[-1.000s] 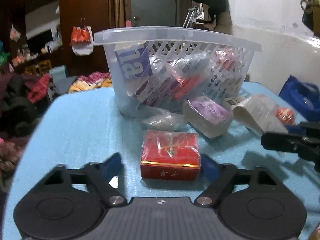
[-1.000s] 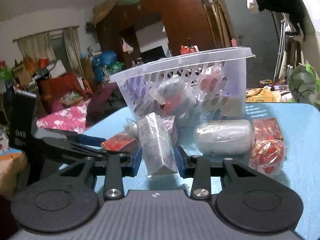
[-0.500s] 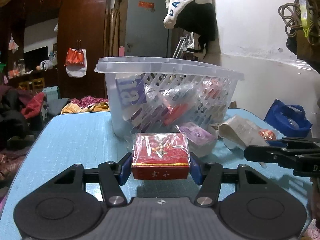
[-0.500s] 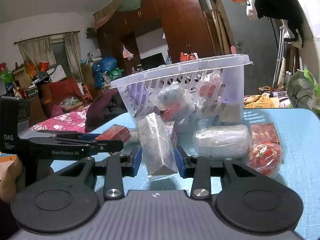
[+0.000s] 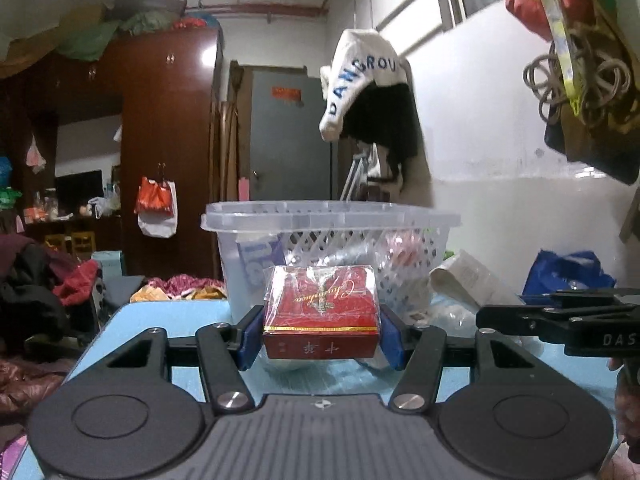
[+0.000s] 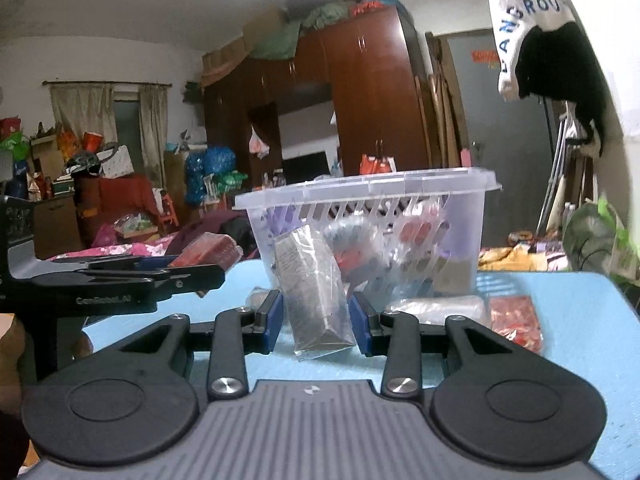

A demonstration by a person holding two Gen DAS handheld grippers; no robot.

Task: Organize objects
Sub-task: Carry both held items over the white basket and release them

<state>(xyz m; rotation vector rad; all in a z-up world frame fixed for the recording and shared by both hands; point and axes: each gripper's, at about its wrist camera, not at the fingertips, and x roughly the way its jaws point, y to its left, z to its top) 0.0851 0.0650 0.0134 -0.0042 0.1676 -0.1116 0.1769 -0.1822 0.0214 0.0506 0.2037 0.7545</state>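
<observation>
My left gripper [image 5: 320, 338] is shut on a red box [image 5: 320, 312] wrapped in clear film and holds it above the blue table, in front of the clear plastic basket [image 5: 332, 220]. My right gripper [image 6: 316, 320] is shut on a grey packet in a clear bag [image 6: 314, 292], lifted before the same basket [image 6: 368, 194]. The basket holds several packets. The left gripper with the red box [image 6: 208, 250] shows at the left of the right wrist view. The right gripper [image 5: 560, 318] shows at the right of the left wrist view.
On the blue table [image 6: 560, 304] lie a long clear-wrapped packet [image 6: 436, 306] and a red patterned packet [image 6: 516, 320] right of my right gripper. A pale paper packet [image 5: 468, 278] lies right of the basket. A blue bag [image 5: 568, 270] sits beyond the table edge.
My left gripper closed on the red box and lifted it off the table. My right gripper rose with the grey packet. Both views now sit lower relative to the basket rim.
</observation>
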